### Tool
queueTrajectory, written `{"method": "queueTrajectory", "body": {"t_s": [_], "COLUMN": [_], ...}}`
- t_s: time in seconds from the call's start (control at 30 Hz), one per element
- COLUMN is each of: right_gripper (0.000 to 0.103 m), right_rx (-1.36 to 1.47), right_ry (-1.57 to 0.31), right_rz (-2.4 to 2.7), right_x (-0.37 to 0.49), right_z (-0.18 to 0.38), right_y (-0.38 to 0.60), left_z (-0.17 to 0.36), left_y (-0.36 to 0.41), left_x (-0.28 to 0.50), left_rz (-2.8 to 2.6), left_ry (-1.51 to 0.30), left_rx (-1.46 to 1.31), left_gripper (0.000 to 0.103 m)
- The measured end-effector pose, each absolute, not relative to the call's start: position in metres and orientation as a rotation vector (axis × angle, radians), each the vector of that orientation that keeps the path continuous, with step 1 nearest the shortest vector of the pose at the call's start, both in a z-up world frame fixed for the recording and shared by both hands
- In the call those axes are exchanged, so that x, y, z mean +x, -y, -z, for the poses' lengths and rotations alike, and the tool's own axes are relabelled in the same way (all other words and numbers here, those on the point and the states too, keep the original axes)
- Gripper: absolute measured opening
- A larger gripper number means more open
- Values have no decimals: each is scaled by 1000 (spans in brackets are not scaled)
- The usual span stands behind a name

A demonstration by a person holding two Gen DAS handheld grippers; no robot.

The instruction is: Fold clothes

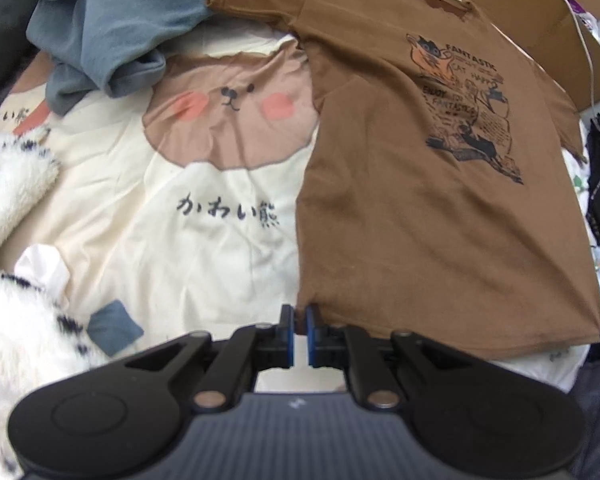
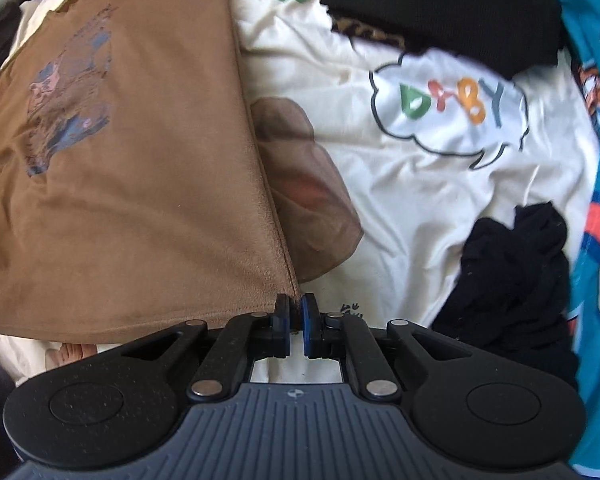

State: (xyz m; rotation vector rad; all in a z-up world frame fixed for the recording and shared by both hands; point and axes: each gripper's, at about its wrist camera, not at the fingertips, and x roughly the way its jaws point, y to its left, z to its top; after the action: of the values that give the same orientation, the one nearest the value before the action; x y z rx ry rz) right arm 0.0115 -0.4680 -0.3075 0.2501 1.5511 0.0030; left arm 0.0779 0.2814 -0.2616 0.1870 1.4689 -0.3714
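A brown T-shirt [image 1: 440, 208] with a printed cat graphic [image 1: 466, 104] lies spread flat, front up, on a cream bedsheet [image 1: 204, 248]. The left gripper [image 1: 299, 320] is pinched onto the shirt's hem at one bottom corner, its blue-padded fingers [image 1: 287, 332] nearly together with the fabric edge between them. The right gripper [image 2: 296, 312] is clamped on the opposite bottom corner, at the side seam; the cloth seems to sit between its pads, though the contact point is small and shadowed. The sheet carries a bear face [image 1: 232, 108], Japanese lettering [image 1: 228, 210] and a cloud bubble reading "BABY" [image 2: 450, 110]. A crumpled blue-grey garment [image 1: 112, 28] lies just beside the shirt's sleeve. A black garment [image 2: 512, 280] and a teal patterned cloth [image 2: 598, 208] lie to the right, and a cardboard box [image 1: 560, 40] stands beyond the collar.
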Motion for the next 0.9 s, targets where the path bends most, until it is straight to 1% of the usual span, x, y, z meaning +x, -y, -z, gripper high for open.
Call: {"method": "queueTrajectory", "body": {"t_s": [0.3,0.53,0.67,0.9], "right_gripper": [4,4,4,4], "right_rx": [219,212,210,210], "right_ry": [-1508,-1520,-1536,-1564], "right_rz": [-7,-8,-7,6], "right_x": [16,16,13,6], "right_z": [283,285,293,319], "right_y": [473,474,473,471], "left_z": [223,199,207,256], "left_y": [-289,-290,-293,-304], "left_x": [73,64,60,57], "left_rz": [408,431,411,330], "left_ry": [-1462,-1444,-1462,-1539], "left_rx": [121,97,118,164], "left_gripper": [5,5,5,5]}}
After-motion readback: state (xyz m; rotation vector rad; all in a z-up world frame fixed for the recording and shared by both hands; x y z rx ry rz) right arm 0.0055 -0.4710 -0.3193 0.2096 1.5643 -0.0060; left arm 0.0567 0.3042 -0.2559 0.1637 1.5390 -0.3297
